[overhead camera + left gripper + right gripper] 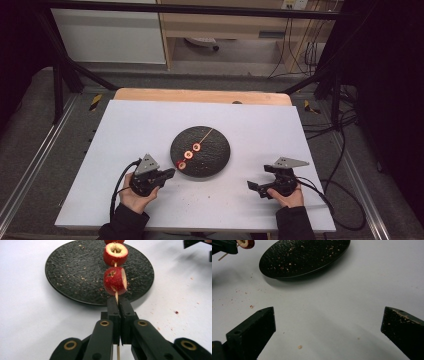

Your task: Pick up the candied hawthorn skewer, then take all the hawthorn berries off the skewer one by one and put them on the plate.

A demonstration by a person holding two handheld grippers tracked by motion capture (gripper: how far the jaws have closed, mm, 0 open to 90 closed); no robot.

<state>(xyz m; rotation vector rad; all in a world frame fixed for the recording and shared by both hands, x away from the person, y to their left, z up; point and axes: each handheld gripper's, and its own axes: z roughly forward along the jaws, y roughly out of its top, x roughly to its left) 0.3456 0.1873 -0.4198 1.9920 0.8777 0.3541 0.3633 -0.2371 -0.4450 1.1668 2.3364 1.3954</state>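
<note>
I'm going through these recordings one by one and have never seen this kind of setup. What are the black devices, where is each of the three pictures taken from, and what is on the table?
There is no robot here. A person holds a hand tool with two black jaws, a gripper, in each hand.

The high view looks down on the white table from above the person's side. The other two pictures come from small cameras riding on each gripper, looking along its jaws.

On the table lies a round black plate, sprinkled with crumbs. Over it is a thin wooden skewer threaded with red fruit pieces, which look like cored apple slices.

The left gripper is shut on the near end of the skewer, at the plate's edge. The right gripper is open and holds nothing; it sits off to the side above bare table, with the plate farther off.
</note>
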